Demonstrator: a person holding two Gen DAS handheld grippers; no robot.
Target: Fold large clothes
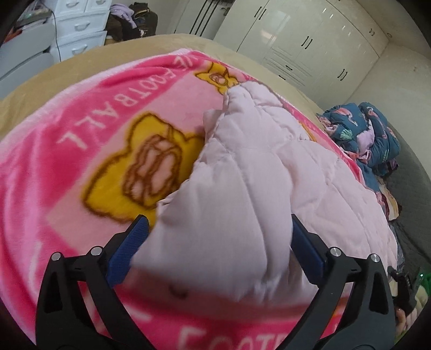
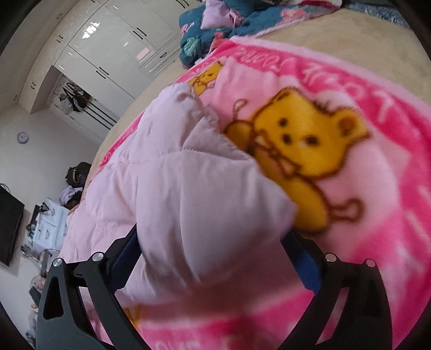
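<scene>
A pale pink quilted garment (image 1: 242, 175) lies bunched on a bright pink fleece blanket (image 1: 80, 140) printed with yellow bears. In the left wrist view my left gripper (image 1: 218, 228) stands wide open, a thick fold of the garment filling the gap between its blue pads (image 1: 129, 247). The right wrist view shows the same garment (image 2: 175, 188) on the blanket (image 2: 363, 140). There my right gripper (image 2: 212, 234) is also wide open, with another puffy fold lying between its fingers. The cloth rests loose on the blanket and hides most of the pads.
The blanket covers a bed with a tan sheet (image 1: 80, 62). A heap of blue patterned clothes (image 1: 363, 129) sits at the bed's far end. White wardrobes (image 1: 296, 40) line the wall. White drawers (image 1: 78, 27) and dark clothes (image 1: 132, 21) stand beyond the bed.
</scene>
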